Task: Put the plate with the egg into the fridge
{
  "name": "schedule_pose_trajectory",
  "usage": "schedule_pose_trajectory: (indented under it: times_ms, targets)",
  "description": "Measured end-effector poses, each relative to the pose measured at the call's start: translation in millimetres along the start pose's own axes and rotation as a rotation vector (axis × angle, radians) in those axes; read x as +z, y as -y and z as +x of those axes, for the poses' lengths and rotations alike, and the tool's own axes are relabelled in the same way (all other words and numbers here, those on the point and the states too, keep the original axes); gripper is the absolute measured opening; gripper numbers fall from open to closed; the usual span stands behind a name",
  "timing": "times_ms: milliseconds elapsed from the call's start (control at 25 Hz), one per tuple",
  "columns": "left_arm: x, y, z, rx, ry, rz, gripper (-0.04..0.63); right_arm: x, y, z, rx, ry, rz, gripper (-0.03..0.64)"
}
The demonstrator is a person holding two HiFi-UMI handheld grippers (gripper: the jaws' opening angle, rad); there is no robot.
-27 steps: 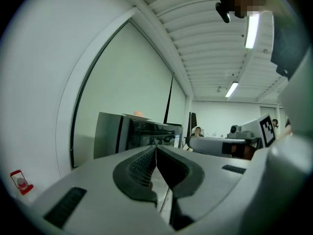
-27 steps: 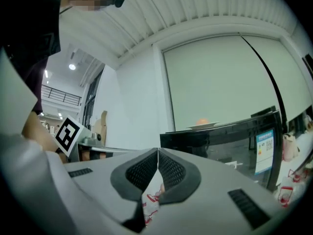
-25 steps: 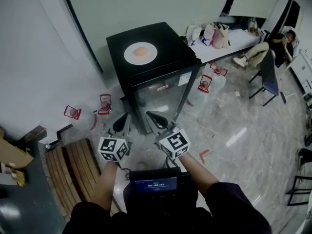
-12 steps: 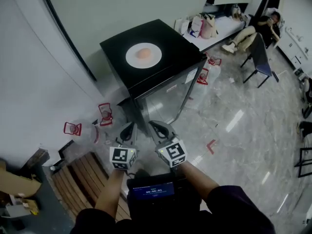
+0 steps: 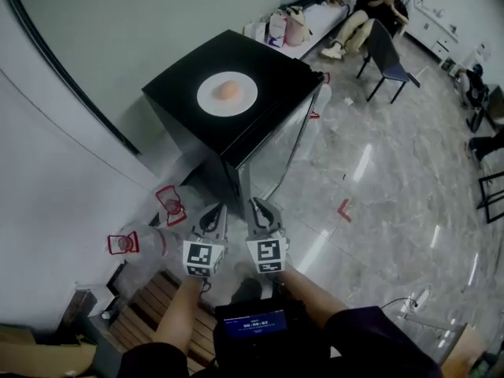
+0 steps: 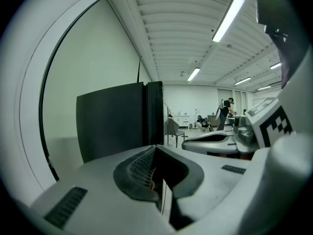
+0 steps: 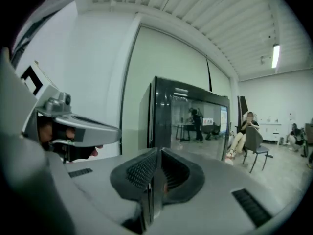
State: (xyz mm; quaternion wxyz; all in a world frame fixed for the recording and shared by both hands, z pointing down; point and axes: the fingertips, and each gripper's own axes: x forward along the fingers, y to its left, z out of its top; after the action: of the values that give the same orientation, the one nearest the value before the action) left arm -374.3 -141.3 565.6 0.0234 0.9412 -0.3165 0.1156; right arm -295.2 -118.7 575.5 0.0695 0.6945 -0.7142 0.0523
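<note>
The plate [image 5: 227,94] with the egg [image 5: 228,90] on it sits on the flat black top of the fridge [image 5: 179,101], whose glass door [image 5: 276,152] is closed. In the head view, the left gripper [image 5: 213,211] and the right gripper [image 5: 260,209] are held side by side low in front of the fridge, well apart from the plate, and a clear water jug [image 5: 146,242] with a red handle lies on the floor to their left. In the left gripper view, that claw's two pads are pressed together with nothing between them, and the fridge's dark side stands ahead. In the right gripper view, the jaws are likewise closed and empty, pointing at the glass door, with a person on a chair [image 7: 257,148] off to the right.
</note>
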Motion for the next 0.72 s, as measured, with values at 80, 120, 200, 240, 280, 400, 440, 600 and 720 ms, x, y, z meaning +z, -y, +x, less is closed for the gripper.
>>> schedule_pose_trajectory:
  times_ms: [80,120,200,240,280,400,440,600,720]
  targets:
    - [-2.2,-4.6,2.8,-0.016,-0.005,0.001,0.009,-19.1,0.4,10.7,-0.072,-0.045,0.037,0.018]
    - [-3.7,-6.5,4.5,-0.021,-0.007,0.004,0.009,-26.8,-0.9,16.1,-0.092,-0.067,0.055,0.047]
    - [-7.5,-11.0,8.5,-0.028,-0.012,0.012,0.009,-39.1,-6.0,27.8,-0.110,-0.103,0.073,0.107]
    - [-9.4,-14.0,10.5,-0.032,-0.012,0.014,0.009,-44.2,-8.7,33.8,-0.119,-0.118,0.075,0.120]
    - [-11.3,-17.2,12.0,-0.035,-0.012,0.016,0.009,-48.3,-10.6,39.2,-0.132,-0.131,0.077,0.124]
    - [-15.8,-24.9,13.7,-0.041,-0.015,0.018,0.009,-53.9,-6.9,49.8,-0.204,-0.148,0.078,0.124]
    - [-17.3,-26.4,13.2,-0.041,-0.016,0.017,0.009,-54.7,-4.4,52.0,-0.227,-0.150,0.078,0.124]
    - [-24.5,-31.3,8.0,-0.039,-0.026,0.011,0.009,-58.2,-1.3,62.2,-0.273,-0.158,0.077,0.124]
    - [-27.5,-33.9,3.6,-0.038,-0.030,0.009,0.009,-56.7,-1.0,64.2,-0.297,-0.148,0.063,0.123]
